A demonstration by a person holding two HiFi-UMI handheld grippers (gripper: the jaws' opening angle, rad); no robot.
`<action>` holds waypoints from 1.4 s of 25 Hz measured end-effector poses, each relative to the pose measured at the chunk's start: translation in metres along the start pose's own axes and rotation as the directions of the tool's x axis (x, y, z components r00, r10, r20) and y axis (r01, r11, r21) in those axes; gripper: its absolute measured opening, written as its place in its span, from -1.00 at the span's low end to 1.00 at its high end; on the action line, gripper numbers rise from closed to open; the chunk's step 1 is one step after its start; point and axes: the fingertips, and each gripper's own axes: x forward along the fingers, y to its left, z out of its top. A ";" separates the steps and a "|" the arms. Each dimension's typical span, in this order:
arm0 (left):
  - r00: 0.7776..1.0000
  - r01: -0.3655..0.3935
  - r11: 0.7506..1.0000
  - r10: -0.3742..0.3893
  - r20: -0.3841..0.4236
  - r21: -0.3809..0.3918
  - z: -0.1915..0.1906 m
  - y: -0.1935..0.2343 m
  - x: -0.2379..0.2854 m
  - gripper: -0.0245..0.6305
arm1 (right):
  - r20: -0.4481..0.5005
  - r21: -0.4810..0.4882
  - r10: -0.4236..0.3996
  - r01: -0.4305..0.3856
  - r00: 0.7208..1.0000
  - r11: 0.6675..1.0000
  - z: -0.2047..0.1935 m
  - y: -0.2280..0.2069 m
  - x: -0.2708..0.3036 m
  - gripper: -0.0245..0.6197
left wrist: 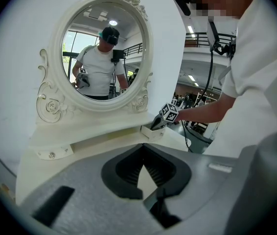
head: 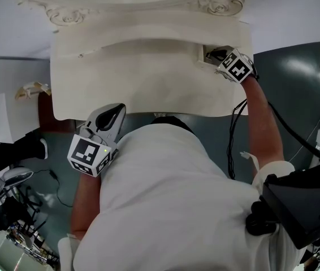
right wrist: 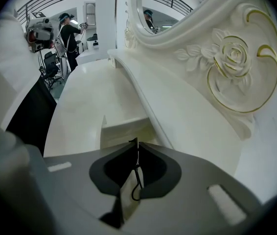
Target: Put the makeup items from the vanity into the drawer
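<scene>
The white vanity (head: 148,89) has a bare top; I see no makeup item on it in any view. Its small right drawer (head: 206,53) is pulled open. My right gripper (head: 213,54) reaches into that drawer (right wrist: 124,126), jaws almost together. A thin dark strand (right wrist: 137,182) curls in the slit between them; I cannot tell what it is. My left gripper (head: 115,113) hangs at the vanity's front edge, level with the person's chest. Its jaws meet at the tips (left wrist: 143,163) with nothing between them. From there the right gripper (left wrist: 155,125) shows at the open drawer (left wrist: 150,132).
The oval mirror (left wrist: 106,53) rises behind the top. A closed left drawer (left wrist: 53,153) sits below it. Cables (head: 236,134) trail over the teal floor at the right. Black equipment (head: 307,208) is at the lower right and gear (head: 7,208) at the lower left. Another person (right wrist: 70,38) stands far back.
</scene>
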 end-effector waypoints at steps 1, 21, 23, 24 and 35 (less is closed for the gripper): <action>1.000 -0.001 1.000 0.001 0.000 0.000 0.000 0.000 -0.001 -0.92 | 0.001 0.002 0.001 -0.001 1.000 1.000 0.000 0.000 0.000 -0.87; 0.999 0.020 0.999 -0.021 0.026 0.030 -0.016 -0.009 -0.036 -0.92 | 0.099 0.071 -0.163 0.156 0.982 0.985 0.018 0.017 -0.042 -0.87; 0.999 0.028 0.999 -0.029 0.034 0.035 -0.021 -0.010 -0.045 -0.92 | 0.125 0.102 -0.199 0.187 0.972 0.977 0.026 0.028 -0.052 -0.92; 0.999 0.032 0.999 -0.034 0.038 0.038 -0.024 -0.010 -0.050 -0.92 | 0.138 0.122 -0.215 0.199 0.967 0.972 0.029 0.036 -0.057 -0.92; 0.990 0.116 0.990 -0.121 0.066 0.081 -0.065 -0.021 -0.114 -0.92 | 0.261 0.297 -0.262 0.180 0.929 0.938 0.076 0.190 -0.089 -0.92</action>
